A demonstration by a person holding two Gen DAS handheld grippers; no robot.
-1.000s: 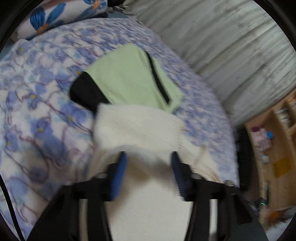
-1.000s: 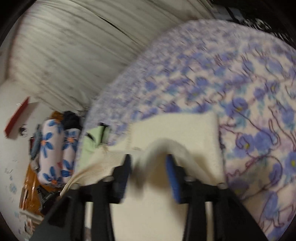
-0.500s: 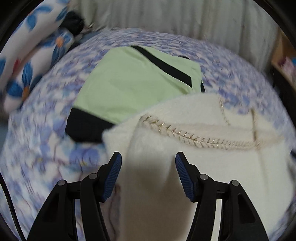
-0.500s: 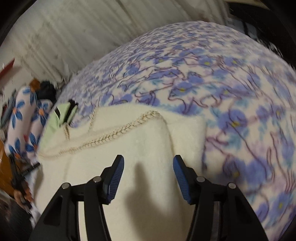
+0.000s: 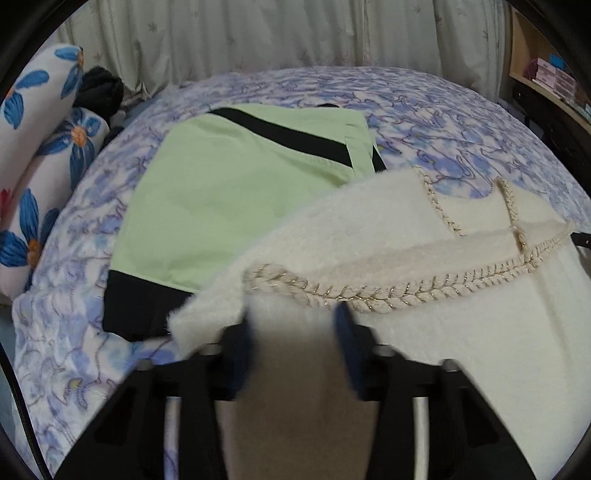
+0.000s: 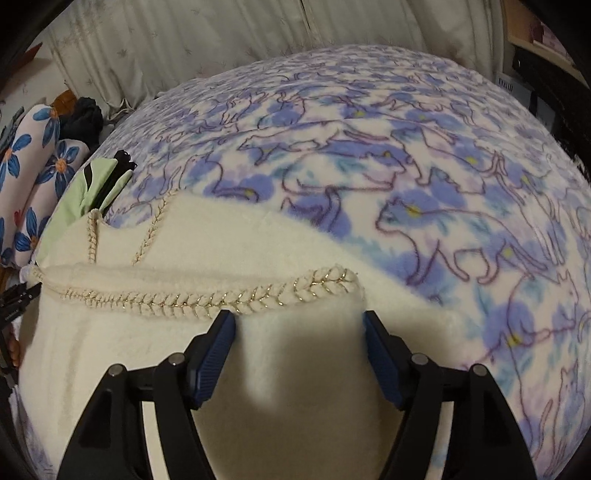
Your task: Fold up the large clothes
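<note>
A cream fleece garment with gold braided trim [image 5: 461, 332] lies folded on the bed, its far left corner overlapping a folded light green garment with black bands [image 5: 236, 199]. My left gripper [image 5: 293, 332] is open just above the cream garment's near left edge, nothing between its blue pads. In the right wrist view the cream garment [image 6: 229, 251] lies flat with the braid across it. My right gripper [image 6: 299, 332] is open over its right part, just behind the braid. The green garment [image 6: 74, 195] shows at far left.
The bed is covered by a blue and purple cat-print blanket [image 6: 424, 177]. Flowered pillows [image 5: 33, 155] and a black item [image 5: 99, 92] lie at the left. Pale curtains [image 5: 295, 33] hang behind. Wooden shelves [image 5: 546, 74] stand at the right.
Both grippers let go of the cream garment's folded edge and opened. The garment now lies flat on the bed with its braid in front of the fingers; both views swung to face the curtain.
</note>
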